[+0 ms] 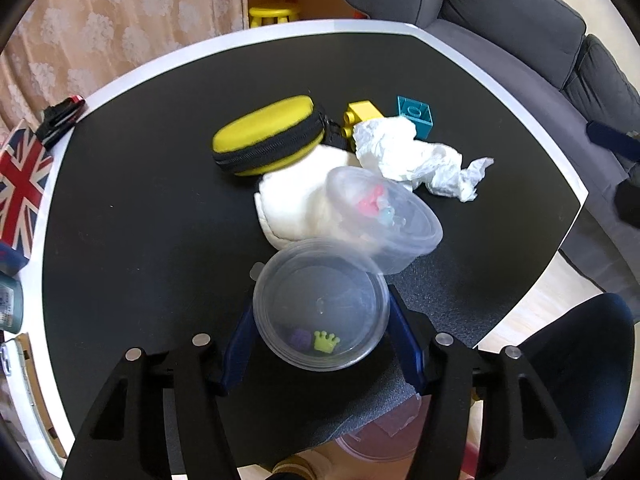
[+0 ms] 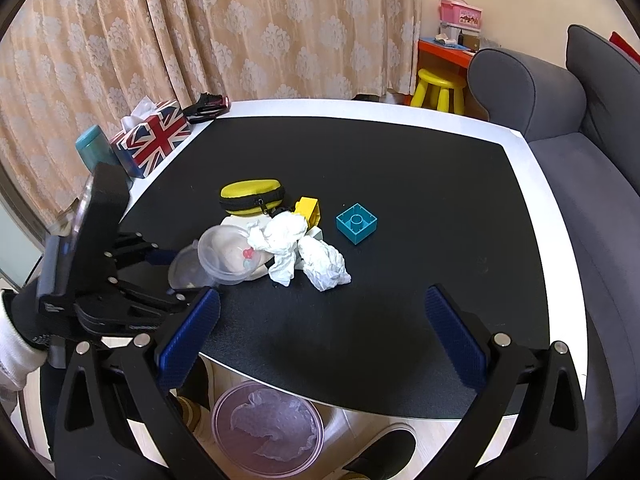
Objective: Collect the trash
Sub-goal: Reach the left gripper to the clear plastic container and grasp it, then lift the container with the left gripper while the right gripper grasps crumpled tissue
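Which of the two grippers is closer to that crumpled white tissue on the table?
Left. The left gripper has its fingers around a clear plastic cup just short of the crumpled tissue. The right gripper hangs open at the table's near edge, farther back.

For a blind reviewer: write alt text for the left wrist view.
The left gripper closes its blue fingers around a clear lidded tub on a black table. Behind it lie a second tub, crumpled tissue, a yellow case and toy blocks.

Yellow zip-up oval pouch [image 2: 252, 196] sits mid-surface, with a yellow toy brick [image 2: 309, 210] and teal square block [image 2: 357, 223] nearby. Union Jack tissue box [image 2: 151, 138] at the edge, grey sofa [image 2: 560, 120] behind, yellow stool [image 2: 440, 90] too.
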Demonstrator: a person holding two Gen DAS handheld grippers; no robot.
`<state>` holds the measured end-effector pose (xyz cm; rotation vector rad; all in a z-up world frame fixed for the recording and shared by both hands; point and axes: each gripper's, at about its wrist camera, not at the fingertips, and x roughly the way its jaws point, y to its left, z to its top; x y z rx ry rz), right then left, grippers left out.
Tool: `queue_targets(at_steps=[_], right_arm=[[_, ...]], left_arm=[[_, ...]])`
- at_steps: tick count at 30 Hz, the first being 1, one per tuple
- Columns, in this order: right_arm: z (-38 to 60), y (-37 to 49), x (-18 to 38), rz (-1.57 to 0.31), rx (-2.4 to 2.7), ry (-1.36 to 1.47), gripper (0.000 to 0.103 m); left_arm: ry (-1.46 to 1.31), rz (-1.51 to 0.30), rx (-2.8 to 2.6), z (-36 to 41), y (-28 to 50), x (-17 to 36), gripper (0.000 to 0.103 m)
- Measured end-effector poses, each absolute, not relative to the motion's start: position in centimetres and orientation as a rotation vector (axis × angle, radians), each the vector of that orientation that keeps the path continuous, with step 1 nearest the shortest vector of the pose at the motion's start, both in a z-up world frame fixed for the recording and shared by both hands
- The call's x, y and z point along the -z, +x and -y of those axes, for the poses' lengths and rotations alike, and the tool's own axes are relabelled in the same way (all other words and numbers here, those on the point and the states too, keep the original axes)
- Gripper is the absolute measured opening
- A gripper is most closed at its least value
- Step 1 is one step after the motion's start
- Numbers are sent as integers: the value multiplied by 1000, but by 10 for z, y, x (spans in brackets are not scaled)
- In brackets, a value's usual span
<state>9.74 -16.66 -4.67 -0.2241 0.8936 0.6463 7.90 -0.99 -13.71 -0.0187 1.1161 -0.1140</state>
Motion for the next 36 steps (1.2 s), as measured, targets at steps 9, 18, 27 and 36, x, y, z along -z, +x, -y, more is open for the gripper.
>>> queue_targets(at_steps=[9, 18, 27, 36], right_arm=[[157, 100, 58, -913, -653, -244, 100], [146, 102, 66, -934, -665, -261, 100], [131, 101, 73, -945, -684, -285, 100], [118, 118, 89, -975, -675, -310, 100]], left_arm=[[-34, -1070, 104, -1, 65, 109, 59], [-49, -1057, 78, -13, 59, 103, 59], [-56, -1028, 61, -24, 54, 89, 59], [-61, -1011, 61, -28, 51, 80, 59]])
